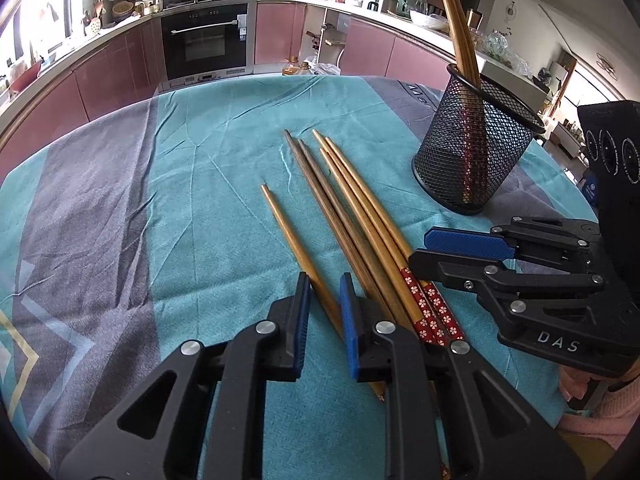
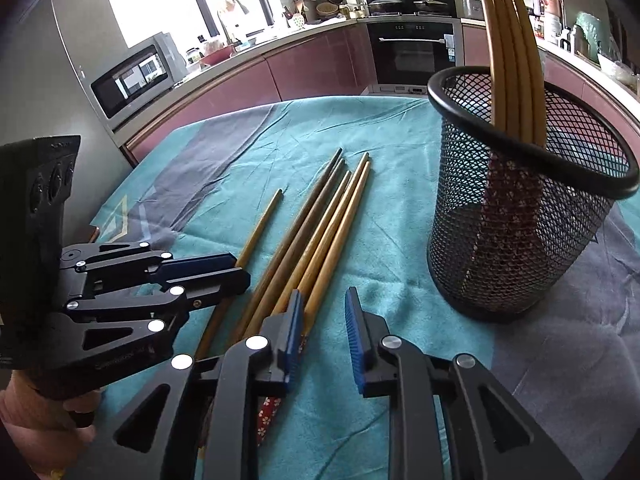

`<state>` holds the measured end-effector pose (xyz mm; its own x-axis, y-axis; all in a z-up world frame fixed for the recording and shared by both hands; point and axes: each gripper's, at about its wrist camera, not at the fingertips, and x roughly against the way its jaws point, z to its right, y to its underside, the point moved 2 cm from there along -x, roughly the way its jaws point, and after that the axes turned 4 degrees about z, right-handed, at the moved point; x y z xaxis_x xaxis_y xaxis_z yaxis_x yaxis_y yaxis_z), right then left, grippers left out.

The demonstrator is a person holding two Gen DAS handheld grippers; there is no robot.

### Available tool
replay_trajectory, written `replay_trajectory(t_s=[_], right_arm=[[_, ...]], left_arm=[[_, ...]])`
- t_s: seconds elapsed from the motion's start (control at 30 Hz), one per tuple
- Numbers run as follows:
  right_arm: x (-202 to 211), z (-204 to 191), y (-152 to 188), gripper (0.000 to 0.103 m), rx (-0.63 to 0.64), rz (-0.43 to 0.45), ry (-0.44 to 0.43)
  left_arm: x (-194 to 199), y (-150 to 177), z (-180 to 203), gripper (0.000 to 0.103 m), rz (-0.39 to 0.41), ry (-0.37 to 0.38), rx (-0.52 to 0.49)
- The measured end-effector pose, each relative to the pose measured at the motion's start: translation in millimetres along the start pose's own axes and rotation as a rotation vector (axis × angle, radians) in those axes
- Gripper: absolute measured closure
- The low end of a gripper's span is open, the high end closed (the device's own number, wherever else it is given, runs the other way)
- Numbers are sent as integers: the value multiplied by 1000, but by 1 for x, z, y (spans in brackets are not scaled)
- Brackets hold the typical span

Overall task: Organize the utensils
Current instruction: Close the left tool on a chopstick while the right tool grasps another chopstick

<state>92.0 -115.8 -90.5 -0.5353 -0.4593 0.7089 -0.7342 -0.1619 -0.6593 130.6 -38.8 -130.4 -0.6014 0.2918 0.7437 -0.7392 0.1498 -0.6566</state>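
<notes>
Several wooden chopsticks (image 1: 352,208) (image 2: 320,224) lie side by side on the teal cloth, some with red flowered ends. One single chopstick (image 1: 288,228) (image 2: 260,228) lies apart on their left. My left gripper (image 1: 325,278) (image 2: 240,270) is down on the cloth and shut on this single chopstick, which crosses slantwise between its blue pads. My right gripper (image 2: 325,294) (image 1: 420,247) sits at the bundle's near end, narrowly open. The rightmost chopstick runs along its left pad and under that finger. Bare cloth shows between the pads. A black mesh cup (image 1: 476,152) (image 2: 520,220) holds several upright chopsticks (image 1: 456,24) (image 2: 512,60).
The table is covered by a teal and grey cloth (image 1: 160,200) whose far edge drops off toward pink kitchen cabinets and an oven (image 1: 206,46). A microwave (image 2: 132,76) stands at the left. A hand in a pink sleeve (image 1: 600,408) holds the right gripper.
</notes>
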Motion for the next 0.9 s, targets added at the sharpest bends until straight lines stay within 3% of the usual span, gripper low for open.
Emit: replay_trajectory(t_s=[0.5,0.63,0.9], right_arm=[[-12,3,-10,83,-6,5,57],[-14,6,-11,94,-30,13,52],[-6,17,-8,97,-86,29,20]], left_arm=[[-6,-5,0,85,-3,-19,6],[-9,-6,-1,89,6,-32,23],[-4,-4,-7,96,19,-25,91]])
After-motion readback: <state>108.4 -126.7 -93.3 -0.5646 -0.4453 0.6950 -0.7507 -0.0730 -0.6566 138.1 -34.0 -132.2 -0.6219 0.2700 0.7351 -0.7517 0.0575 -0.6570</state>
